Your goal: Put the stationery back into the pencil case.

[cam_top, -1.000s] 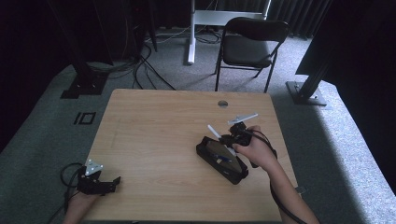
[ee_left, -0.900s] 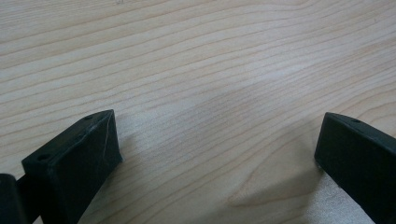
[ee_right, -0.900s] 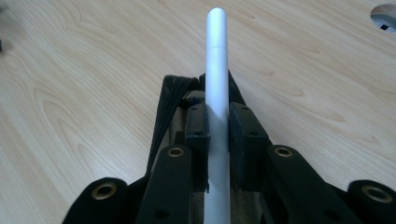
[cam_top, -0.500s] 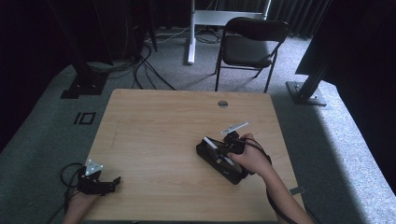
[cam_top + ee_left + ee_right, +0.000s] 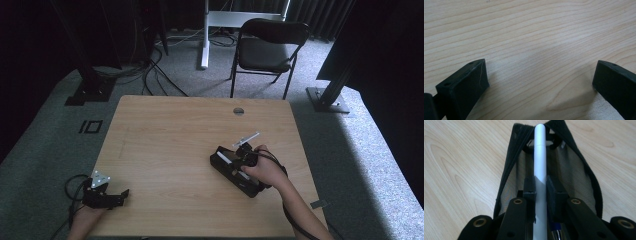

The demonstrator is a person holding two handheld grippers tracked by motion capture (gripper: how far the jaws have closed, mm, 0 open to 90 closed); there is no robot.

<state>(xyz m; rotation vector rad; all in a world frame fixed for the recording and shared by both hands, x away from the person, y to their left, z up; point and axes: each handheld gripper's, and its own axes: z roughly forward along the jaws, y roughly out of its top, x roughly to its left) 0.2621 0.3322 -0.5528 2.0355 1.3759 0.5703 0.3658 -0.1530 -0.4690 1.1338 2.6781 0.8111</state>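
Observation:
A black mesh pencil case (image 5: 250,184) (image 5: 576,172) lies open on the right half of the wooden table (image 5: 165,135). My right gripper (image 5: 239,160) (image 5: 540,188) is low over it, shut on a white pen (image 5: 540,150) (image 5: 226,157). The pen lies along the case's opening, its far end near the case's far end. The tip of a blue pen (image 5: 556,233) shows in the case under the jaws. My left gripper (image 5: 120,194) (image 5: 540,73) rests at the table's front left corner, open, with bare wood between its jaws.
A round cable hole (image 5: 238,111) sits near the table's far edge. Beyond the table stand a black folding chair (image 5: 270,47), a white desk leg (image 5: 204,35) and black stands with floor cables (image 5: 150,70). A cable (image 5: 75,185) trails from my left gripper off the table.
My right gripper has come down with the white pen, from above the case's far end onto the case, laying the pen along it. The left gripper has not moved.

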